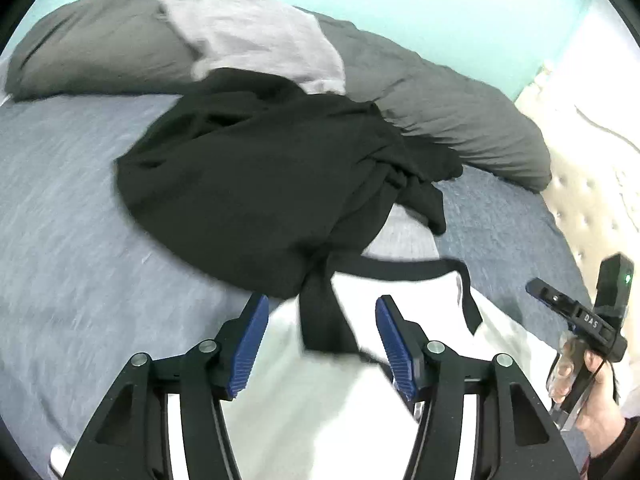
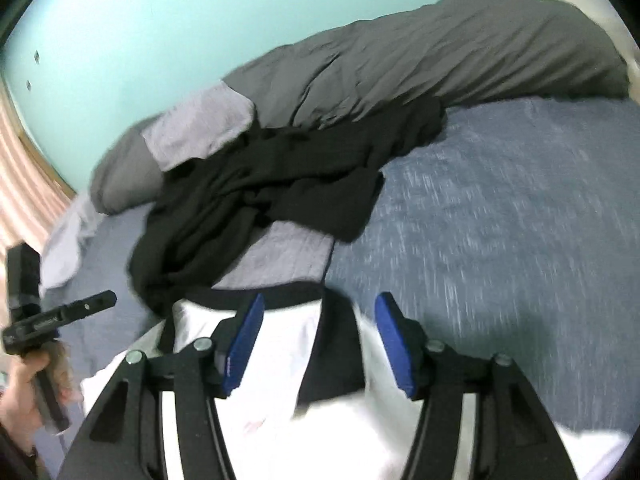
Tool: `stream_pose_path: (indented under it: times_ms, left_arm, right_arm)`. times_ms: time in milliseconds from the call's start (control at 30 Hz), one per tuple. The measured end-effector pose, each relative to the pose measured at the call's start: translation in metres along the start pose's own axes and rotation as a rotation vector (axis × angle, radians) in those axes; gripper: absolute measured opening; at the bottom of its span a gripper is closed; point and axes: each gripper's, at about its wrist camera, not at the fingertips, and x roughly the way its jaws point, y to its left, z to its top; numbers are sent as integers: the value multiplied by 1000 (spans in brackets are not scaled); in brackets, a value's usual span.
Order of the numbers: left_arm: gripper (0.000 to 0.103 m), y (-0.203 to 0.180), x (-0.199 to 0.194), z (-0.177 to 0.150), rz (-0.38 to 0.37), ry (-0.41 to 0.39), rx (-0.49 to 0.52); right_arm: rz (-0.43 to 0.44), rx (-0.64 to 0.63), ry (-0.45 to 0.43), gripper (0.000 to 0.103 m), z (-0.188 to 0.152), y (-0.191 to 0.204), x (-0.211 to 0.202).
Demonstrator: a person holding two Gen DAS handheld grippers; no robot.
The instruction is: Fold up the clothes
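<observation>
1. White shirt with black trim (image 1: 320, 400): lies on the bed directly under and ahead of both my grippers, nearest garment to me. Its black neckline band runs crosswise, side to side, just beyond my fingertips; one black sleeve lies over the white body between the left gripper's fingers. Whether it is spread flat or already part-folded I cannot tell; the near half is hidden under the grippers.

2. Left gripper (image 1: 322, 340): fingers spread apart, holding nothing. The black sleeve sits in the gap, blue pads (image 1: 250, 344) clear of it on either side.

3. Right gripper (image 2: 320, 344): also spread, holding nothing. The shirt's black sleeve or shoulder panel lies between the fingers, neckline band just past the tips.

4. Judgement: both grippers hang over the shirt's collar end about equally near it, left toward one shoulder, right toward the other. Shirt's long axis seems to run from the collar back toward me.

5. Black garment (image 1: 256, 184): crumpled heap just beyond the shirt's collar, its edge touching or overlapping the shirt on the left-gripper side. Risk: a pinch there could catch both.

6. Grey cloth (image 2: 280, 256): part-buried under the black heap, beyond the collar.

7. Dark grey pillows (image 2: 420, 60) farther beyond the shirt, a lighter grey folded piece (image 1: 256, 36) on them.

8. Both views motion-blurred.
</observation>
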Motion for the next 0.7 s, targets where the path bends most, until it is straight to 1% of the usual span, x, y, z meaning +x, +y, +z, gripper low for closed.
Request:
stream_pose_path:
  times_ms: [33,67,167,233,300,333,467,567,700]
  left_arm:
    - [60,5,-10,-8,-2,7,-18]
    - [60,12,-22,-21,-4,15,-30]
    - [60,25,-46,-54,22,25,-32]
    - [60,38,-64,-76,24,31,-66]
    - [60,51,-79,-102,21,53,-100]
    - [60,57,-89,-119,29,65,-113]
    - [60,71,-113,-161,43,92,-161]
    - [60,73,-132,-183,49,91,-170]
    - [60,66,-151,-206,55,86,-172]
  right_arm:
    - [14,10,-3,59,-7,-3,-10]
    - [11,12,-2,60,-17,-5,-20]
    - [0,19,0,60,-46,-11,-52]
    - [-7,23,1,61,-65,-15,-73]
    - [-9,55,17,61,-88,-22,-93]
    - [-20,68,28,61,-99,-25,-102]
    - [-70,86,65,61,-135,-27,-129]
    - [-104,90,84,61,-159,-26,-149]
    - [-104,96,110,61,-185,-19,-168]
